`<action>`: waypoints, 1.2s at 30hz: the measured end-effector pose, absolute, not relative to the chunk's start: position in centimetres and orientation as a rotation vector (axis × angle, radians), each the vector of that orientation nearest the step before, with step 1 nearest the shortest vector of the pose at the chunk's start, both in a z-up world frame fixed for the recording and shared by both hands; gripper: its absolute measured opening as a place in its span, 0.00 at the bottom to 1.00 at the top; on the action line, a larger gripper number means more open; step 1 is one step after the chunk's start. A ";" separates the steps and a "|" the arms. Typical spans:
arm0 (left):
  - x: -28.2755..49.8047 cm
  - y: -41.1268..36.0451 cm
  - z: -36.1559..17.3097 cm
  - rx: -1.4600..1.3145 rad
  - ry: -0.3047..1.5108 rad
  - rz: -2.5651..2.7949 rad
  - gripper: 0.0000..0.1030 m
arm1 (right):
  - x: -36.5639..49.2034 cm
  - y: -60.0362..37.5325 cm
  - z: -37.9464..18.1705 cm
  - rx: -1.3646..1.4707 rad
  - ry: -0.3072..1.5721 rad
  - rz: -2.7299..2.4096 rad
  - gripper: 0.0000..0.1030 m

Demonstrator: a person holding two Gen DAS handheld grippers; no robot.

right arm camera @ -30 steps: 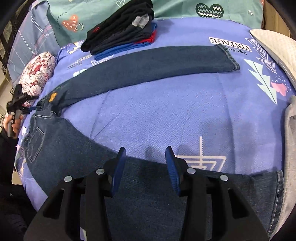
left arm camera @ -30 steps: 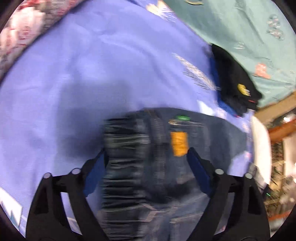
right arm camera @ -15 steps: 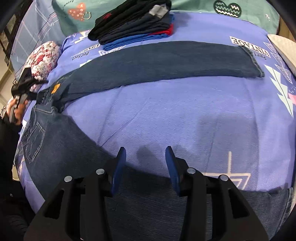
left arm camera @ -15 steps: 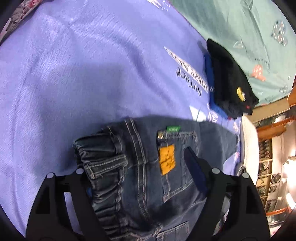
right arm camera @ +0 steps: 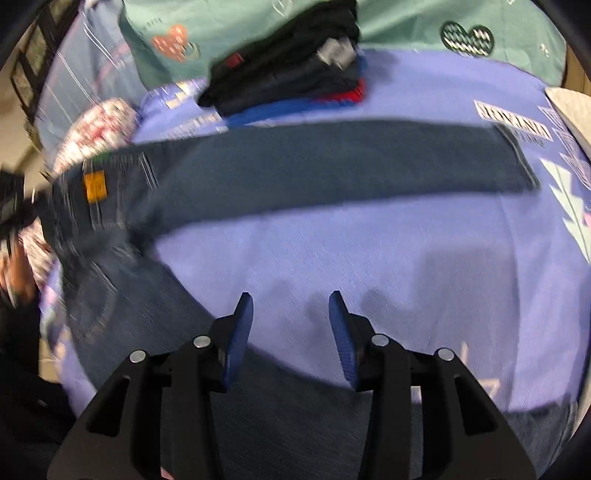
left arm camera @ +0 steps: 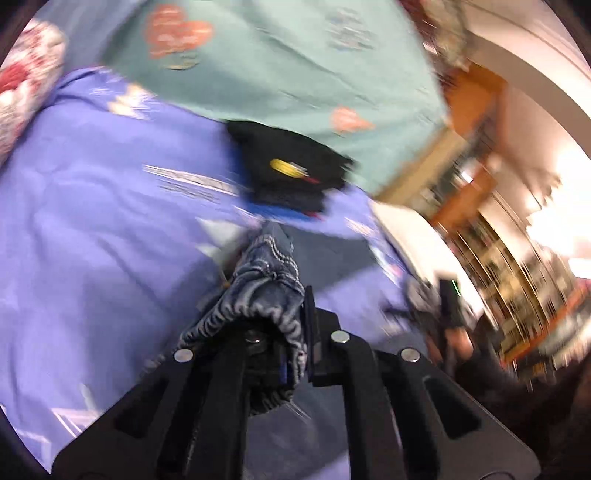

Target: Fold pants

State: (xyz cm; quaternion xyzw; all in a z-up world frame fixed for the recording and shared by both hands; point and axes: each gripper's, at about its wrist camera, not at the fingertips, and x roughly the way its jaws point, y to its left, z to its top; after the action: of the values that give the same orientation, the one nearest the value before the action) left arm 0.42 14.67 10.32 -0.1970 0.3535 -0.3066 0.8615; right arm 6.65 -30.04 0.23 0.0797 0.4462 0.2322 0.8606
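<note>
L gripper (left arm camera: 295, 332) is pinching the jeans' waistband (left arm camera: 266, 295) at frame centre; the bunched denim is risking slipping out. R gripper (right arm camera: 291, 332) is hovering spread, empty, at lower centre, so the near leg (right arm camera: 280, 417) is lying unheld and could drag.

— Where do the pants (right arm camera: 332, 166) lie?
— On the bed (right arm camera: 369, 258), one leg stretched crosswise well ahead of the right gripper (right arm camera: 291, 332), the other passing under its jaws.
— And the waistband (left arm camera: 258, 295)?
— Bunched between the left gripper's (left arm camera: 295, 339) jaws.
— Behind the far leg?
— A stack of folded clothes (right arm camera: 288, 74), then a pillow (right arm camera: 424, 26).
</note>
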 end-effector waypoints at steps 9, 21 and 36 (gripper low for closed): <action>-6.9 10.1 4.2 -0.435 0.876 -0.770 0.06 | 13.6 -25.7 3.1 0.486 0.953 0.730 0.80; -9.7 16.6 4.3 -0.527 0.819 -0.618 0.14 | 15.4 -17.7 2.5 0.459 1.044 0.788 0.10; -13.3 22.4 -0.1 -0.888 1.032 -0.415 0.57 | -0.3 -18.0 -4.0 0.482 1.107 0.963 0.10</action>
State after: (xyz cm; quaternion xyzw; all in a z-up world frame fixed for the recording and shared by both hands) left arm -13.28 22.42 -0.07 -0.4073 0.4735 -0.1906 0.7573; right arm -0.35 -17.99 -3.98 0.2176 0.5001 0.4349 0.7165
